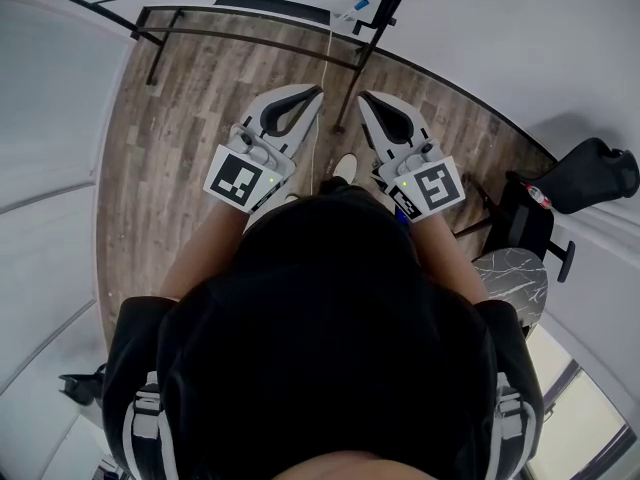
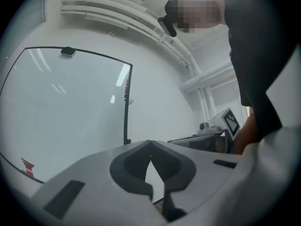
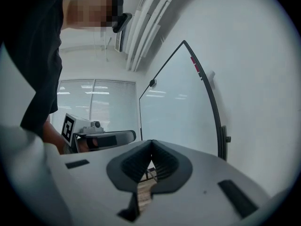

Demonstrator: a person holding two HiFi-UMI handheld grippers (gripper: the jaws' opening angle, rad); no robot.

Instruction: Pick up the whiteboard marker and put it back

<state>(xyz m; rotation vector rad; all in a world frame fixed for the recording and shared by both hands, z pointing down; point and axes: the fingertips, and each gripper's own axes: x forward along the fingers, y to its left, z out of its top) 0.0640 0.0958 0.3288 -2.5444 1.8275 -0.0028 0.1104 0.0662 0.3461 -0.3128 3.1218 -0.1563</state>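
A small white marker with a blue cap (image 1: 357,8) lies by the whiteboard's black frame (image 1: 250,36) at the top of the head view. The whiteboard (image 2: 70,112) fills the left of the left gripper view and stands ahead on the right in the right gripper view (image 3: 178,112). My left gripper (image 1: 318,90) and right gripper (image 1: 362,96) are held side by side over the floor, both pointing level toward the board and well short of it. The left gripper (image 2: 150,142) is shut with nothing in it. The right gripper (image 3: 151,141) is likewise shut and holds nothing.
Wood-plank floor (image 1: 190,148) runs between white walls. A black stand leg (image 1: 385,13) and a thin cable (image 1: 330,58) cross the floor ahead. A black chair (image 1: 590,173) and a marble-topped stool (image 1: 510,273) stand at the right. A red mark (image 2: 27,166) sits on the board's lower left.
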